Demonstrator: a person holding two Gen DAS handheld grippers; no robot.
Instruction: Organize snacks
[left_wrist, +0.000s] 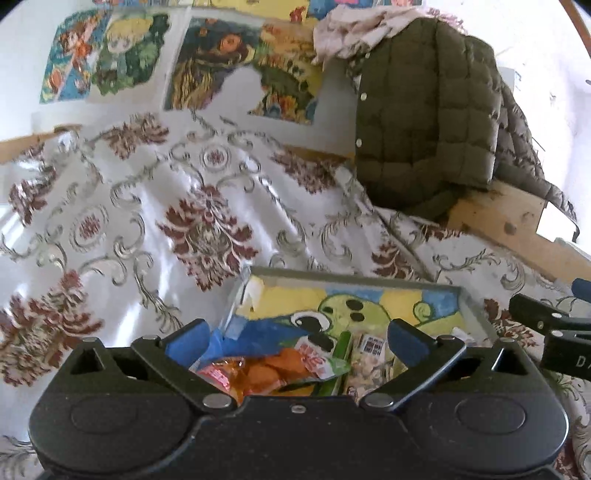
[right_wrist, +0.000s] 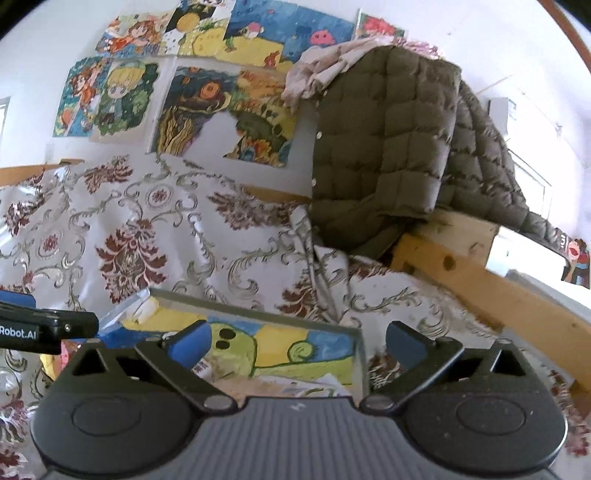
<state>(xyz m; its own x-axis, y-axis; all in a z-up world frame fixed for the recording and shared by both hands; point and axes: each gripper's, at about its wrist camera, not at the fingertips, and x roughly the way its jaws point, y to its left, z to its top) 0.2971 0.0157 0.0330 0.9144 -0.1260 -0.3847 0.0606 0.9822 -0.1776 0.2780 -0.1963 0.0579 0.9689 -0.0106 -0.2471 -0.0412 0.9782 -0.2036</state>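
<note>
A clear box with a green cartoon drawing inside stands on the floral cloth. It holds snack packets: an orange packet, a pale packet with a barcode and a blue wrapper. My left gripper is open and empty, its blue pads just above the snacks. My right gripper is open and empty over the box's right rim. The right gripper also shows in the left wrist view at the right edge.
A floral cloth covers the surface behind the box. An olive quilted jacket hangs over a wooden frame at the right. Colourful drawings cover the wall behind.
</note>
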